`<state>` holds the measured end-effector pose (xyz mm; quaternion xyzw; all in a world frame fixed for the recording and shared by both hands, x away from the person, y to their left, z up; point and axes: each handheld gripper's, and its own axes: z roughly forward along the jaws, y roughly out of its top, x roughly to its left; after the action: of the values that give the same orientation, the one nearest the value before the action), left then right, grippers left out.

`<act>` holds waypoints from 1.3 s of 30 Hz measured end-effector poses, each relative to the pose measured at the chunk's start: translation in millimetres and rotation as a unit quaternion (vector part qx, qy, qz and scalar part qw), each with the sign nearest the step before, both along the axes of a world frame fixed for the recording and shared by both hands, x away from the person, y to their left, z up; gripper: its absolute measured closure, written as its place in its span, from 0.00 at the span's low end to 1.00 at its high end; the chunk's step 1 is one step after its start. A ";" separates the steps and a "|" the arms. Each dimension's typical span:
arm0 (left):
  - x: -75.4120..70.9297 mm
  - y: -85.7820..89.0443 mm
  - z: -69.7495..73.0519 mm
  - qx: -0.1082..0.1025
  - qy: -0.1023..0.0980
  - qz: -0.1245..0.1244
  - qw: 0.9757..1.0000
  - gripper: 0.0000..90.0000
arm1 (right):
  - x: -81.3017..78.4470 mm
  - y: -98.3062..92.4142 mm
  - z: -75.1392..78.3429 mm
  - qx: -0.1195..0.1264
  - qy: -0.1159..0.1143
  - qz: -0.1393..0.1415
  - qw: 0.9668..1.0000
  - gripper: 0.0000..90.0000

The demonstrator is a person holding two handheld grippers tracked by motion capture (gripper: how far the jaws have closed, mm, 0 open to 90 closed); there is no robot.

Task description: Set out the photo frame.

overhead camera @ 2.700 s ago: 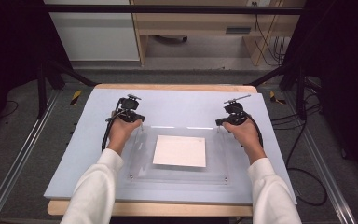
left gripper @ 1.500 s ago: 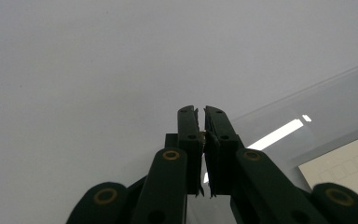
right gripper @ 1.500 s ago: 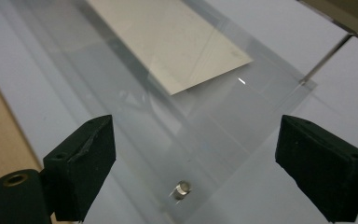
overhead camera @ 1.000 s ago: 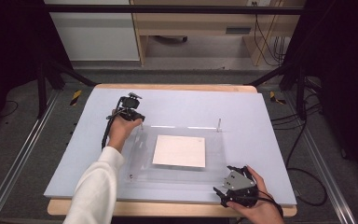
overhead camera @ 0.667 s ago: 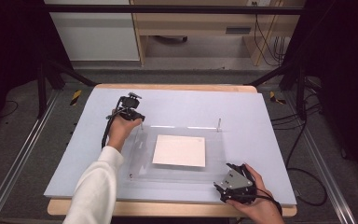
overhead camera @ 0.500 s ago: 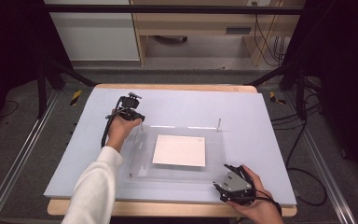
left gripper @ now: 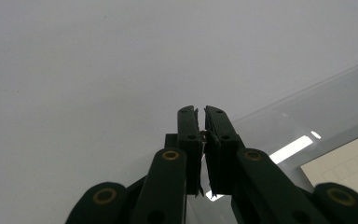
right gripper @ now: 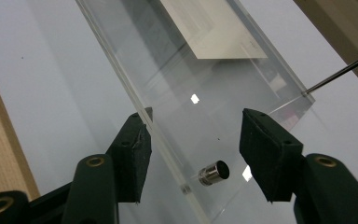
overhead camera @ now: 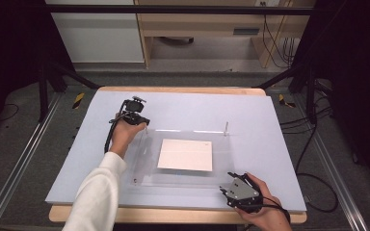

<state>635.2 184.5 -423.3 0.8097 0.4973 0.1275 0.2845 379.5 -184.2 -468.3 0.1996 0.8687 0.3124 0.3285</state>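
Lying flat at the middle of the counter (overhead camera: 279,125), the clear plate (overhead camera: 147,159) carries a white sheet (overhead camera: 185,155) on or under it; I can't tell which. Small metal studs mark its corners, and a thin pin (overhead camera: 226,128) stands upright at the far right corner. The plate looks like hard, glossy acrylic, thick-edged and rectangular, throwing back strip-light glare; the sheet is matte paper, square-cut, with faint printed boxes.

Right gripper (right gripper: 193,154) now: jaws spread wide, straddling the near right corner, with a short shiny stud (right gripper: 213,173) sitting between them, untouched. Left gripper (left gripper: 201,140): jaws pressed nearly together at the far left corner, a glint of metal between the pads, though whether they're actually pinching a stud there I can't tell.

The risks, as I judge them: that stud is small, round and slick, so a closing pinch could squirt it sideways or skid off the polished surface. A lift at one corner alone could tilt the plate, letting the paper slide if it lies loose and jarring the far pin. The counter itself is smooth pale-blue board over a wooden edge, offering little friction to stop a shove.
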 end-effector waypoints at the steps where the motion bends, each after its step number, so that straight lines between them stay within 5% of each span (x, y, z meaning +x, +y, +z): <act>1: -1.4 0.3 0.0 0.004 -0.003 -0.005 1.000 0.94 | -0.3 0.4 0.3 0.000 0.000 0.000 1.000 0.50; 10: -18.0 7.4 10.9 -0.004 -0.049 -0.008 0.999 0.83 | -2.0 0.3 5.6 0.008 -0.007 -0.001 1.000 0.53; 13: -27.2 12.0 19.0 -0.007 -0.082 -0.008 0.997 0.75 | -3.0 0.6 7.4 0.009 -0.011 -0.005 1.000 0.54; 16: -46.3 15.6 30.9 -0.015 -0.122 -0.036 0.992 0.72 | -3.1 -0.2 11.0 0.019 -0.016 -0.007 1.000 0.56; 21: -88.7 20.9 48.6 -0.015 -0.174 -0.084 0.981 0.60 | -2.6 -1.4 22.1 0.036 -0.027 -0.013 0.999 0.59; 28: -153.9 26.8 69.3 -0.001 -0.227 -0.154 0.962 0.46 | 2.2 -2.5 34.4 0.045 -0.017 -0.015 0.999 0.60; 29: -163.2 27.4 71.3 0.001 -0.238 -0.167 0.957 0.44 | 2.7 -2.6 35.9 0.044 -0.015 -0.015 0.999 0.60; 30: -171.3 28.0 72.6 0.002 -0.233 -0.173 0.957 0.42 | 4.0 -2.8 38.1 0.047 -0.013 -0.016 0.999 0.60; 32: -185.7 28.8 72.2 0.003 -0.239 -0.190 0.952 0.40 | 5.6 -3.0 41.8 0.048 -0.008 -0.017 0.999 0.60; 36: -210.5 29.6 66.1 0.013 -0.256 -0.223 0.941 0.34 | 8.2 -3.2 46.8 0.049 0.000 -0.019 0.999 0.60; 38: -224.2 26.6 62.5 0.017 -0.274 -0.247 0.930 0.36 | 9.3 -3.4 48.7 0.051 0.003 -0.020 0.999 0.60; 39: -228.2 24.4 60.8 0.020 -0.276 -0.255 0.927 0.37 | 9.9 -3.5 50.2 0.050 0.005 -0.021 0.999 0.60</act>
<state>407.0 209.0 -362.5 0.8477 0.1730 0.2784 0.4171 389.5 -187.7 -418.1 0.2354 0.8491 0.3479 0.3203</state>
